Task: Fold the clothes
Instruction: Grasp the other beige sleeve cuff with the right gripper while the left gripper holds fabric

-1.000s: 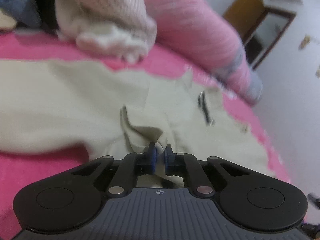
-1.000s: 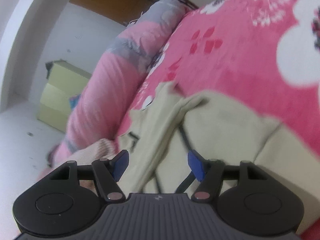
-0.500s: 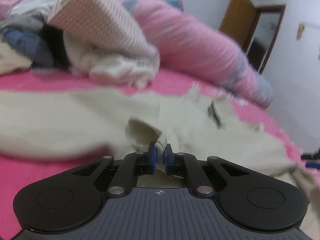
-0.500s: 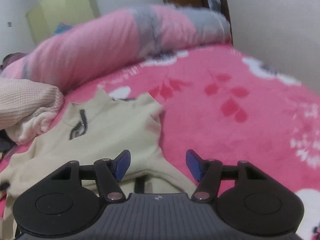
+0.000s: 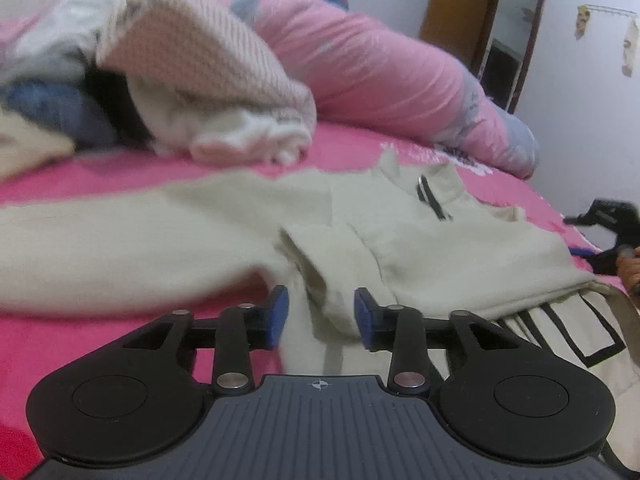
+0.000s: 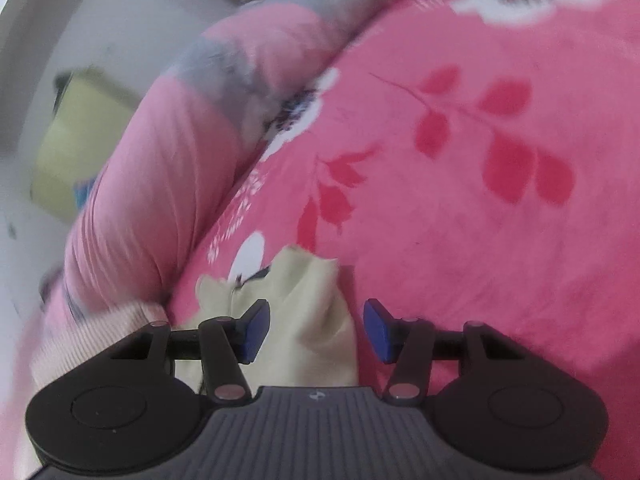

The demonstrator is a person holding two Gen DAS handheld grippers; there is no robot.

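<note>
A cream zip-neck sweater (image 5: 420, 248) lies spread on the pink bedspread (image 5: 80, 172), one sleeve stretched to the left. My left gripper (image 5: 321, 312) is open, its blue pads on either side of a fold of the sweater without pinching it. In the right wrist view my right gripper (image 6: 316, 330) is open and empty, low over a corner of the same sweater (image 6: 308, 320). The right gripper also shows at the far right of the left wrist view (image 5: 612, 228).
A heap of other clothes topped by a pink knitted sweater (image 5: 200, 60) lies at the back left. A rolled pink and grey quilt (image 5: 392, 80) runs along the far side of the bed. A doorway (image 5: 504, 40) stands behind it.
My left gripper was shut on a sweater fold and has opened, letting it go. My right gripper stayed open and swung across the bed.
</note>
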